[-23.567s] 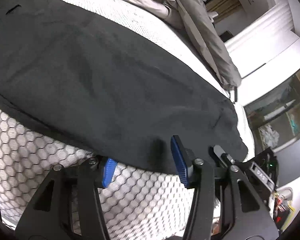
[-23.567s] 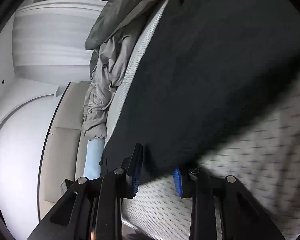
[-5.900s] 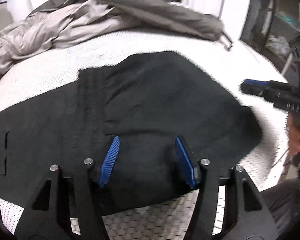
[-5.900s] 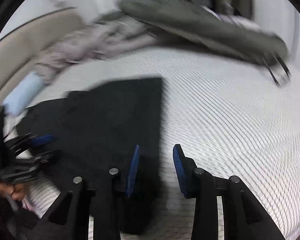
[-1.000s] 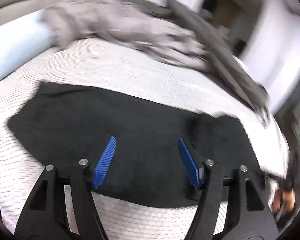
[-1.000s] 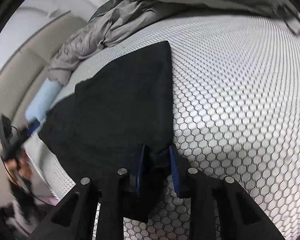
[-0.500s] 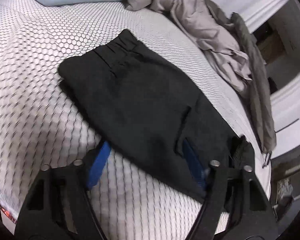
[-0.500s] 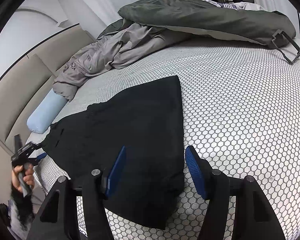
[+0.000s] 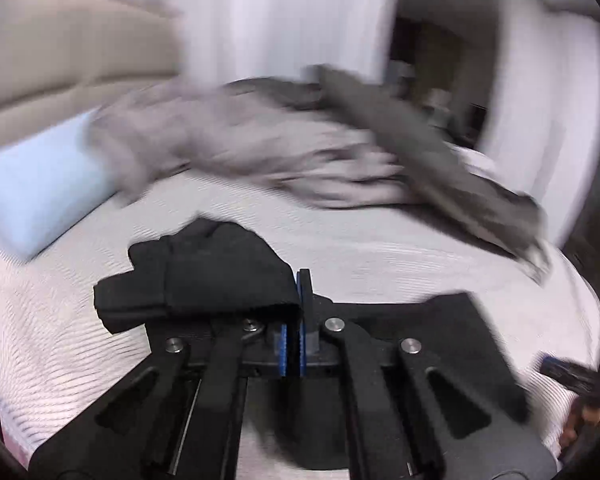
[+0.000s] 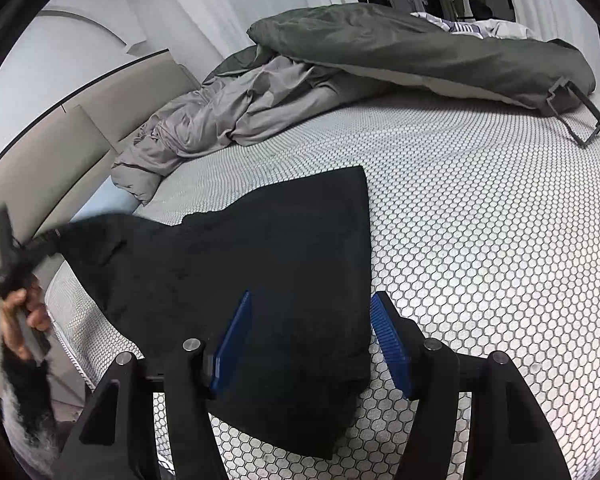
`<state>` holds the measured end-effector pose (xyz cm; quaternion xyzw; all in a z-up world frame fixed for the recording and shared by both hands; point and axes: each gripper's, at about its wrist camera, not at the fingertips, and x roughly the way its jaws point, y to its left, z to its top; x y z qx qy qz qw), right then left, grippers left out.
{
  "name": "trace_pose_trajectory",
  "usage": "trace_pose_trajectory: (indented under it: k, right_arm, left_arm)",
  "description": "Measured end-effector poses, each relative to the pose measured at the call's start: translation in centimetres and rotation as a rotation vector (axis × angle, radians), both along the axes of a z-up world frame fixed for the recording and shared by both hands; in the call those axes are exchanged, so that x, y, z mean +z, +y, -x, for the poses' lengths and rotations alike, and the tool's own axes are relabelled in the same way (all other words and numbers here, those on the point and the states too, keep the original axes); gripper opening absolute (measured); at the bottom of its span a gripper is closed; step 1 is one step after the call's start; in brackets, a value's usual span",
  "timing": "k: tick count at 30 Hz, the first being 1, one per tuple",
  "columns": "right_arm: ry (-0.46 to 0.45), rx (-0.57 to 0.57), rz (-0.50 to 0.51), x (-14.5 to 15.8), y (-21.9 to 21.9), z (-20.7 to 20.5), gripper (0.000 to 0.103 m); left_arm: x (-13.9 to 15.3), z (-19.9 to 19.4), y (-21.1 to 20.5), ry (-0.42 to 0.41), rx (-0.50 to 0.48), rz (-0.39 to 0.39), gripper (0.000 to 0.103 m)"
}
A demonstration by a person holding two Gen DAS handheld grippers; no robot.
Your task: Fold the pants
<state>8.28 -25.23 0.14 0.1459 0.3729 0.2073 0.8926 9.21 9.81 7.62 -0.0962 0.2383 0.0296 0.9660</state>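
Left gripper [image 9: 291, 344] clenched on the pants [image 10: 260, 280] waistband end, lifted off the bed [image 10: 480, 220]. Right gripper [image 10: 312, 344] released, straddling the far end's edge. Pants' long axis runs between both grippers; I'd judge left carries over toward right.

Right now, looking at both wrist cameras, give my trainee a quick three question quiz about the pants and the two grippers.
1. True or false: the right gripper is clamped on the black pants.
2. Which gripper has pants fabric pinched between its pads? A) left gripper B) right gripper C) neither
3. Fill in: beyond the pants, a crumpled grey blanket lies next to a light ____ pillow.

Key
1. False: it stands open, a pad either side of the near end of the pants, not pressing it.
2. A: it is shut on an end of the pants, which is raised off the honeycomb-patterned bed.
3. Blue.
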Motion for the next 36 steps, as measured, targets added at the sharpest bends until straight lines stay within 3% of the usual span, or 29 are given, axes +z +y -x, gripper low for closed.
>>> trace_pose_trajectory:
  k: [4,5,6,7,8,11,13,17,23,28,32,34,36]
  right_arm:
    - [-0.018,-0.047,-0.02,0.4,-1.3,-0.1,0.062]
    - [-0.016,-0.061,-0.026,0.3,-1.8,-0.2,0.062]
    - [-0.012,-0.075,-0.031,0.3,-2.2,-0.3,0.062]
    - [-0.007,-0.089,-0.036,0.2,-2.6,-0.4,0.062]
    - [0.001,-0.102,-0.039,-0.1,-3.0,-0.6,0.062]
    - [0.026,-0.121,-0.024,-0.7,-3.7,-0.8,0.062]
    - [0.034,-0.117,-0.016,-0.8,-3.7,-0.9,0.062]
    - [0.042,-0.078,-0.015,-0.9,-2.7,-1.1,0.062]
    - [0.084,0.059,-0.102,-1.8,0.1,-1.4,0.062]
    - [0.056,0.144,0.01,-1.4,4.2,-1.0,0.062]
    - [0.076,0.123,0.173,-2.4,6.4,-1.4,0.062]
    - [0.103,0.091,0.149,-3.0,5.8,-1.9,0.062]
    - [0.132,0.057,0.035,-3.3,4.3,-2.4,0.062]
  left_arm:
    - [-1.3,-1.2,-12.0,0.056,-0.287,-0.052,0.003]
    - [-2.6,-1.7,-14.5,0.099,-0.357,-0.059,0.016]
    - [-5.2,-2.6,-18.1,0.21,-0.5,-0.075,0.039]
    - [-7.5,-3.0,-20.5,0.296,-0.59,-0.102,0.049]
    - [-9.4,-3.1,-22.2,0.345,-0.625,-0.144,0.053]
    - [-12.8,-1.6,-24.4,0.335,-0.651,-0.283,0.054]
    - [-13.8,-0.6,-24.2,0.369,-0.686,-0.276,0.055]
    - [-11.9,0.5,-20.7,0.3,-0.666,-0.161,0.061]
    - [-10.2,-3.5,-13.5,0.23,-0.48,-0.005,0.062]
    - [-9.6,-3.7,-6.5,0.227,-0.39,0.147,0.062]
    - [-9.4,-3.2,-5.0,0.22,-0.385,0.13,0.062]
    - [-9.8,-3.3,-4.8,0.235,-0.383,0.132,0.062]
    - [-10.3,-3.3,-4.8,0.246,-0.378,0.129,0.062]
